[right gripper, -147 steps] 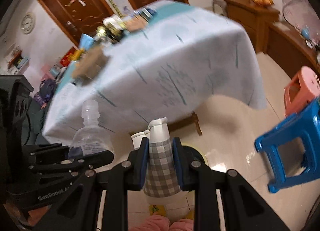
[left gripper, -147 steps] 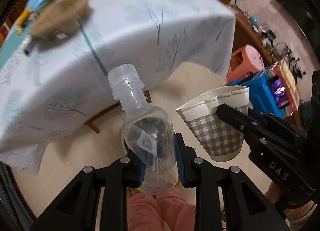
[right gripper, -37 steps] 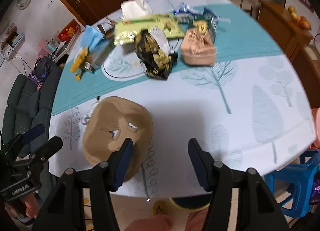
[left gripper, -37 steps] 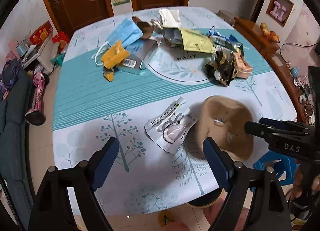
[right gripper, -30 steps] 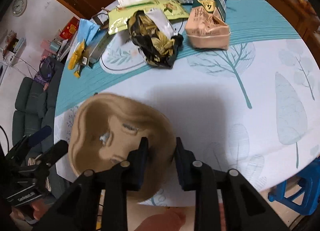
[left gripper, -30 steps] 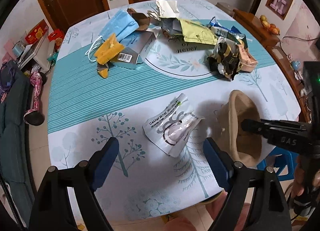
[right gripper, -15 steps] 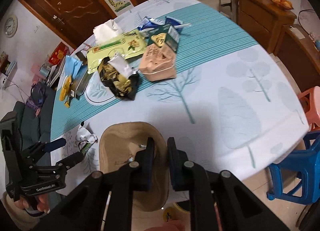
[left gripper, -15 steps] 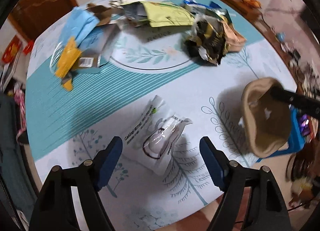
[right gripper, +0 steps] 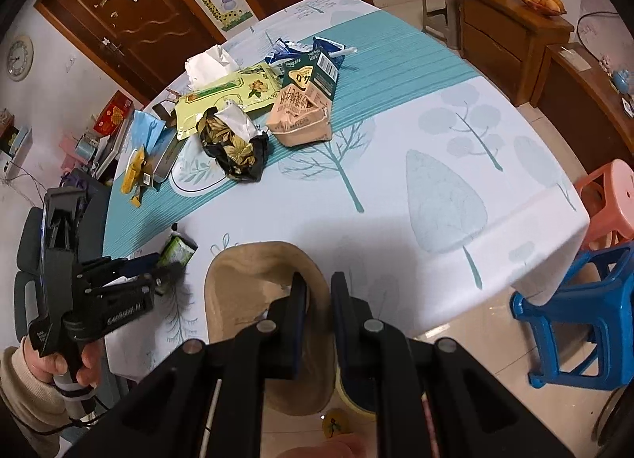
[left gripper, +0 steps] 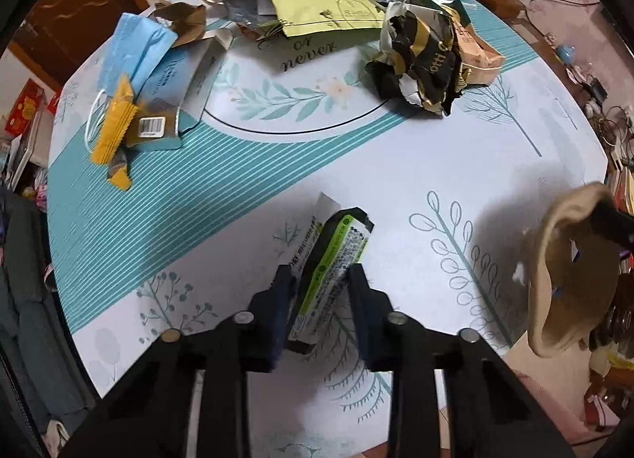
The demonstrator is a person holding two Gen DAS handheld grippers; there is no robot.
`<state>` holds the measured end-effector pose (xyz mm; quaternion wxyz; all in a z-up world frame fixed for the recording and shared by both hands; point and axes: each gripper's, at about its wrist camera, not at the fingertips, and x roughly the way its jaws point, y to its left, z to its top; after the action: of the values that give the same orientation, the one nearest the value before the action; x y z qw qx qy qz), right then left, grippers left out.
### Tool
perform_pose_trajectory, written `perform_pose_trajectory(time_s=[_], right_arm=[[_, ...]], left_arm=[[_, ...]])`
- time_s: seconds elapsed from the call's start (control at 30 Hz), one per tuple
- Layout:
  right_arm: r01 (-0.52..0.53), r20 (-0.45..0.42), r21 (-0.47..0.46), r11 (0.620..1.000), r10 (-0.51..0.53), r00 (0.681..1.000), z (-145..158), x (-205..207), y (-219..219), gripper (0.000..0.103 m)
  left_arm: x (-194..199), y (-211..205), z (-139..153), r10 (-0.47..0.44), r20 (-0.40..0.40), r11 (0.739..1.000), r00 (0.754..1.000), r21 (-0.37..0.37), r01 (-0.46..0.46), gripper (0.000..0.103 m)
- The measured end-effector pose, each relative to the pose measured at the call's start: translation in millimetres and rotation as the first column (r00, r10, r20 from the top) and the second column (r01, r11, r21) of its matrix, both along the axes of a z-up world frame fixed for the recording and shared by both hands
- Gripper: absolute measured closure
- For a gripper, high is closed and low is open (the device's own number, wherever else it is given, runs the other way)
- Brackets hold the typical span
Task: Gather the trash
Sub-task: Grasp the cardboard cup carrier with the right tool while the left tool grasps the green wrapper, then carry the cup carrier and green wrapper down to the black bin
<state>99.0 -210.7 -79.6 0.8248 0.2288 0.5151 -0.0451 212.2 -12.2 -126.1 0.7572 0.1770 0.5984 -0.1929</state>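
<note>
A white and green plastic wrapper point(left gripper: 333, 260) stands folded upright on the tablecloth point(left gripper: 396, 165) near the front edge. My left gripper point(left gripper: 321, 279) points down at it with its jaws closing, and both pads touch the wrapper's sides. It shows in the right wrist view too, the left gripper point(right gripper: 158, 264) held by a hand. My right gripper point(right gripper: 319, 287) is shut on the rim of a tan moulded paper bowl point(right gripper: 253, 299), lifted at the table's front right corner. The left wrist view shows that bowl point(left gripper: 566, 271) tilted on edge at the far right.
Further back on the table lie a crumpled black and gold bag point(left gripper: 420, 58), a yellow-green pouch point(left gripper: 329, 10), a pink carton point(right gripper: 301, 117), a blue face mask point(left gripper: 134, 46) and a yellow wrapper point(left gripper: 115, 121). A blue stool point(right gripper: 574, 319) and a pink stool point(right gripper: 610, 196) stand right of the table.
My left gripper came down over the wrapper and its jaws closed in, folding the flat wrapper upright. My right gripper closed on the bowl's rim and lifted it toward the table's edge.
</note>
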Motion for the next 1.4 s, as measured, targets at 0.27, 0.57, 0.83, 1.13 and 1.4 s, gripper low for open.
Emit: perform_pose_trajectory(time_s=[0.27, 0.57, 0.83, 1.13, 1.4], right_arm=[[0.036, 0.047, 0.017, 0.999, -0.036, 0.998, 12, -22, 8, 0.093], [0.088, 0.105, 0.016, 0.996, -0.09, 0.99, 30, -56, 23, 0.093], [0.151, 0.148, 0.016, 0.988, -0.151, 0.977, 43, -97, 40, 0.093], [0.207, 0.143, 0.002, 0.978, -0.205, 0.968, 43, -148, 54, 0.093], [0.188, 0.109, 0.003, 0.982, -0.187, 0.976, 32, -171, 46, 0.092]], left_arm=[[-20, 4, 21, 0.034, 0.048, 0.999, 0.998, -0.012, -0.033, 0.096], [-73, 13, 58, -0.014, 0.08, 0.992, 0.997, -0.122, 0.024, 0.096], [-130, 22, 84, -0.114, 0.102, 0.971, 0.988, -0.198, 0.133, 0.096], [-184, 21, 90, -0.215, 0.076, 0.94, 0.974, -0.256, 0.228, 0.096], [-214, 10, 86, -0.222, 0.049, 0.941, 0.974, -0.251, 0.228, 0.096]])
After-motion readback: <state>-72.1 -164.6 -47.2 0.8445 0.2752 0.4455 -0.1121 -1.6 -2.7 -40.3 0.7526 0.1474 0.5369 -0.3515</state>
